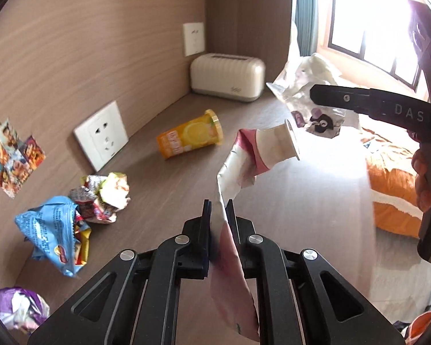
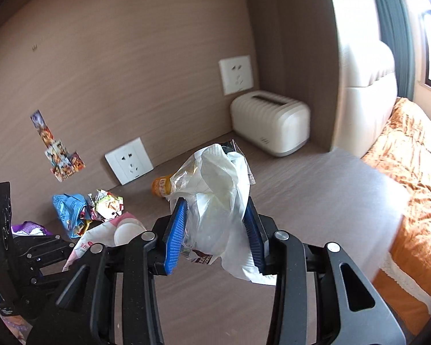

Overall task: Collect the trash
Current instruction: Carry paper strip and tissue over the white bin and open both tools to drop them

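Observation:
My left gripper (image 1: 218, 205) is shut on the flat end of a crushed pink-and-white pouch (image 1: 244, 161) with a white spout, held up off the desk. The same pouch (image 2: 106, 235) shows low left in the right wrist view. My right gripper (image 2: 215, 221) has its blue pads shut on a crumpled clear-and-white plastic bag (image 2: 218, 195), also lifted. In the left wrist view that bag (image 1: 301, 86) hangs from the right gripper (image 1: 316, 97) at the upper right. On the desk lie an orange can (image 1: 189, 135) on its side, a crumpled colourful wrapper (image 1: 103, 198), a blue wrapper (image 1: 48, 227) and a purple wrapper (image 1: 17, 307).
A cream toaster (image 1: 227, 77) stands in the back corner of the wooden desk (image 1: 301, 201). Wall sockets (image 1: 100, 135) and stickers (image 1: 11, 155) sit on the back panel. An orange bed (image 2: 411, 158) lies to the right past the desk edge, under a bright window (image 1: 367, 37).

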`<state>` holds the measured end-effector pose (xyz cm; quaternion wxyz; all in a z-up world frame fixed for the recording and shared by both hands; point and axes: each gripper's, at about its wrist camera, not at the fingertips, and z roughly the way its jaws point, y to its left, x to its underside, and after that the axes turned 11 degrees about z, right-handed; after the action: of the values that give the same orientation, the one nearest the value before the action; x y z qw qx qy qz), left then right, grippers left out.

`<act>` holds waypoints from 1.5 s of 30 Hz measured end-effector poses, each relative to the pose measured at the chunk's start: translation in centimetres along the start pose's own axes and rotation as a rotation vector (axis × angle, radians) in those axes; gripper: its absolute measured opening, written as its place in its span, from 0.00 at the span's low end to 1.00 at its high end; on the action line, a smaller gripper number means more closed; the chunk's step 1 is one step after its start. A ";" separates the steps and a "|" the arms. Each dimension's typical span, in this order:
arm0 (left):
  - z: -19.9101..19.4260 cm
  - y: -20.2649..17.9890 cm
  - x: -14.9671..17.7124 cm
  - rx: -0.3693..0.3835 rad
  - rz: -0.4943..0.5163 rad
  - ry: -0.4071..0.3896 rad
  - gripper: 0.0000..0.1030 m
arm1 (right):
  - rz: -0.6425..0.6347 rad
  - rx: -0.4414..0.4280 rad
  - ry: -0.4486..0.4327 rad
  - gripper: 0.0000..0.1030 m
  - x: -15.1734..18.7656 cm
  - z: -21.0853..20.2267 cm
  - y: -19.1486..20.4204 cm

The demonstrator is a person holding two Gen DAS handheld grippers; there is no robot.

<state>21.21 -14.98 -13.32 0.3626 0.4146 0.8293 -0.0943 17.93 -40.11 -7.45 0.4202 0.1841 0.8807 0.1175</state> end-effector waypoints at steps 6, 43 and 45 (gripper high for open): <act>-1.2 -5.0 -2.0 0.048 0.022 -0.019 0.09 | 0.031 0.034 -0.042 0.40 0.2 -5.4 -3.5; 11.1 -39.8 0.9 0.497 0.483 0.183 0.09 | 0.286 0.297 0.102 0.40 14.1 -13.7 -29.6; 12.9 -40.4 2.0 0.515 0.499 0.203 0.09 | 0.297 0.300 0.119 0.40 15.3 -12.5 -30.6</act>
<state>-3.37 -45.41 -29.81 0.1742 0.6888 0.6836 -0.1669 -7.59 -61.94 -21.43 0.3134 0.3648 0.8750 0.0564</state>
